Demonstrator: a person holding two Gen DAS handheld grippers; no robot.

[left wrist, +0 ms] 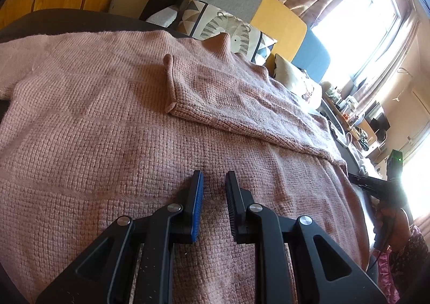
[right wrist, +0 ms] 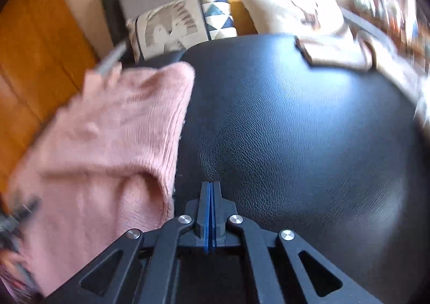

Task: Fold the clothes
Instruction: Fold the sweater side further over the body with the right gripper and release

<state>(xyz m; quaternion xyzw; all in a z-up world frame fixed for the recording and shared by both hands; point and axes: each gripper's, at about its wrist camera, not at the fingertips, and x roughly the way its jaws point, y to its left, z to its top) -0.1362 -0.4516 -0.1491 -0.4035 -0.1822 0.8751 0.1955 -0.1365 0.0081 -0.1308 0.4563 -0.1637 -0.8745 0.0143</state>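
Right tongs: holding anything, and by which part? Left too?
Nothing is held. The right tongs are shut on nothing over the black leather surface, beside the pink sweater. The left tongs stand slightly apart above the knit, gripping nothing.

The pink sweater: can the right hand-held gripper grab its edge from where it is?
Probably yes. The right hand-held gripper is shut over bare black leather, the pink sweater edge just beside it, nothing between. It must open first.

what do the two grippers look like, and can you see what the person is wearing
Both the left gripper and right gripper are matte black linkages with silver pivot pins and blue ribbed pads. The person's clothing at the left view's edge is a dark pink-patterned fabric.
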